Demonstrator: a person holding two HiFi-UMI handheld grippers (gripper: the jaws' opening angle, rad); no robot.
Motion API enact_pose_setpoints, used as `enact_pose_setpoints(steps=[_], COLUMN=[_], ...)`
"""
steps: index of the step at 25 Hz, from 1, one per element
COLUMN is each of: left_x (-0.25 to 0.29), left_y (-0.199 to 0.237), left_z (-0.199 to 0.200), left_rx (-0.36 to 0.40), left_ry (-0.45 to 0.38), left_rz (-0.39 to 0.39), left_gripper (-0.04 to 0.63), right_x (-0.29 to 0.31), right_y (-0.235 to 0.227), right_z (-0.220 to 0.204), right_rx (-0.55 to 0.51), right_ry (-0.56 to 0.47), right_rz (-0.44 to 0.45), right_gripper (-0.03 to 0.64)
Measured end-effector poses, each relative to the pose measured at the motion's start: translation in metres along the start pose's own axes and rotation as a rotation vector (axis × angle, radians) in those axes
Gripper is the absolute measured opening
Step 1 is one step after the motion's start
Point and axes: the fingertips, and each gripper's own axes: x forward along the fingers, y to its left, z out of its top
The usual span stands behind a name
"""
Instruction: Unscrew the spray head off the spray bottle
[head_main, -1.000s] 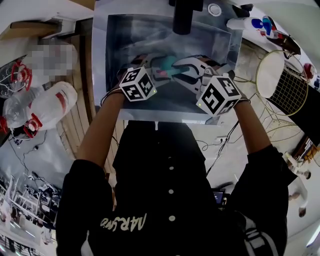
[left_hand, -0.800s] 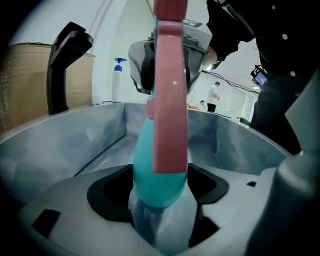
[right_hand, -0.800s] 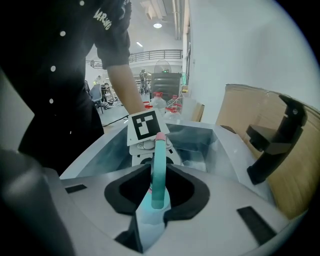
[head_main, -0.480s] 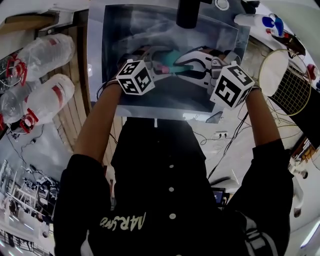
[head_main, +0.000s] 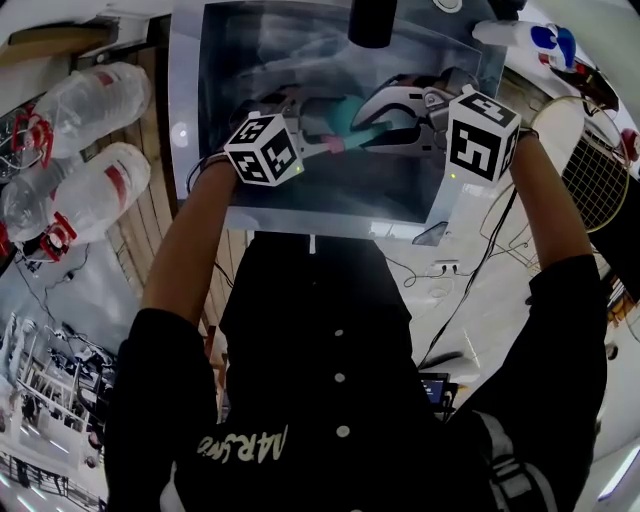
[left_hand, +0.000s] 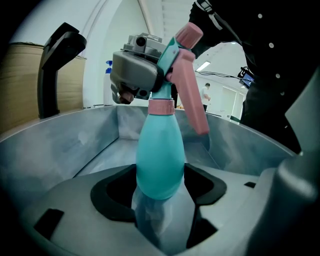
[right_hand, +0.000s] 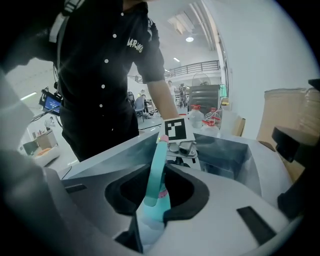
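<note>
Now left gripper (left_hand: 160, 210), just closing, grips bottle (left_hand: 160, 155); right gripper (right_hand: 156, 200) clamps head (left_hand: 172, 55) inside tub (left_hand: 75, 145).

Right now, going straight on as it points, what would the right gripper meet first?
The right gripper clamps the spray head; straight beyond, probably the left gripper, whose jaws have just been closing round the spray bottle. Depth is unclear.

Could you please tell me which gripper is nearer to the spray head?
Right. The right gripper is clamped on the spray head itself; the left gripper, jaws just closing, grips the teal bottle body beyond the pink collar.
</note>
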Motion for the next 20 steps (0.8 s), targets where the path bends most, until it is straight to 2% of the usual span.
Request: enact_pose_setpoints(steps=[3, 5, 8, 10, 13, 16, 18, 20], left_x=[0.0, 0.001, 0.001, 0.0, 0.0, 0.002, 0.004, 0.005], left_y=[0.002, 0.002, 0.002, 0.001, 0.001, 0.002, 0.002, 0.002], left_z=[-0.001, -0.002, -0.001, 0.0, 0.0, 0.001, 0.001, 0.002], left_rx=[-0.006, -0.012, -0.017, -0.017, -0.021, -0.028, -0.033, -0.04], left_ry=[0.002, 0.007, 0.015, 0.022, 0.029, 0.037, 0.041, 0.039], left_rz=[0.006, 0.018, 0.029, 0.033, 0.044, 0.063, 0.073, 0.08], left_gripper=[0.315, 0.316, 0.314, 0.314, 0.314, 0.314, 0.314, 0.313], right_x=[0.0, 0.0, -0.002, -0.009, -0.031, -0.052, -0.057, -0.056], right_y=[-0.002, -0.004, -0.007, -0.009, -0.009, -0.005, 0.0, 0.004], right_z=[-0.001, -0.002, -0.003, -0.004, -0.005, -0.007, -0.001, 0.009], right_rx=[-0.011, -0.002, 0.045, 0.097, 0.242, 0.416, 0.532, 0.703], right_ry=[0.006, 0.011, 0.035, 0.056, 0.069, 0.068, 0.016, -0.095], right_rz=[0.012, -0.011, -0.091, -0.162, -0.311, -0.531, -0.675, -0.788], right_gripper=[0.103, 0.104, 0.125, 0.171, 0.239, 0.26, 0.272, 0.285])
